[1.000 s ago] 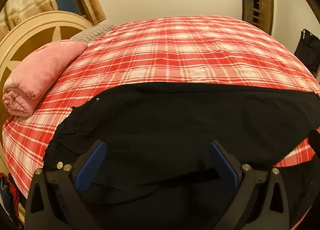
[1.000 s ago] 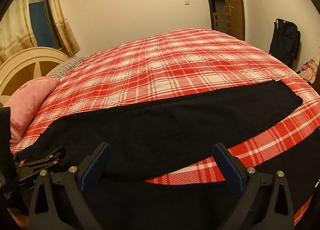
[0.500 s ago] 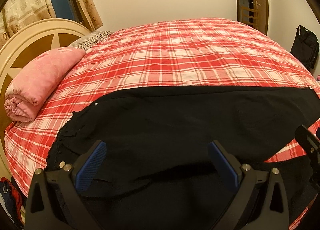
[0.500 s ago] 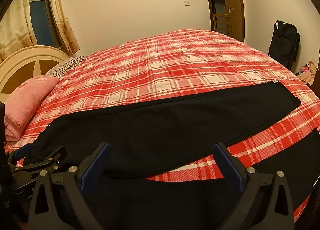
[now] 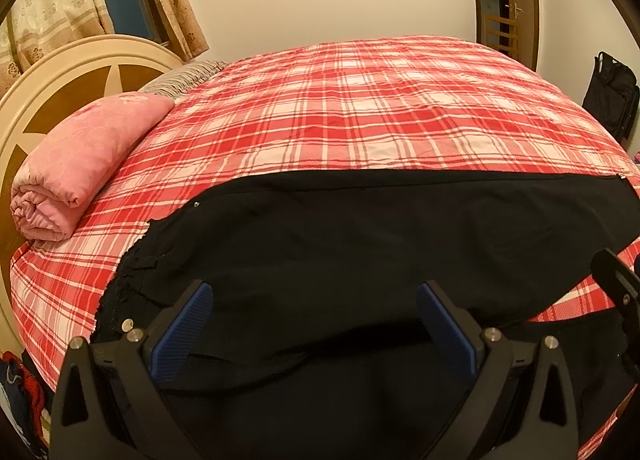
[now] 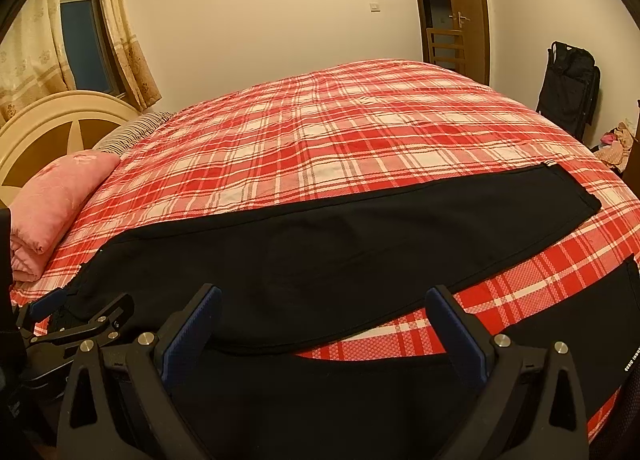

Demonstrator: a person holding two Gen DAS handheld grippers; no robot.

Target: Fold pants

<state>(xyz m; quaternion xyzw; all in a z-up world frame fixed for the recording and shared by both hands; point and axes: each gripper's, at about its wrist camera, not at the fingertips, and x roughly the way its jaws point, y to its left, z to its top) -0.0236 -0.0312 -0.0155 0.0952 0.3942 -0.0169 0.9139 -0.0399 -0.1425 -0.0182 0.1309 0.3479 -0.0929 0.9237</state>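
Black pants [image 5: 360, 244] lie spread flat across the near part of a red plaid bed [image 5: 360, 100], waistband at the left, legs running right. In the right wrist view the far leg [image 6: 360, 244] ends in a cuff [image 6: 572, 196] at the right, and the near leg [image 6: 560, 324] lies apart from it with plaid showing between. My left gripper [image 5: 314, 320] is open and empty above the waist end. My right gripper [image 6: 324, 320] is open and empty above the crotch area. The left gripper also shows in the right wrist view [image 6: 80, 316] at lower left.
A rolled pink blanket [image 5: 80, 164] lies at the bed's left by the cream headboard [image 5: 60, 72]. A black bag [image 6: 568, 88] stands by the wall at right, near a wooden door [image 6: 460, 0]. Clothes [image 6: 616, 140] lie on the floor at right.
Both grippers have drawn back and risen a little, so more of the room shows. The pants have not moved. Both jaws stay open.
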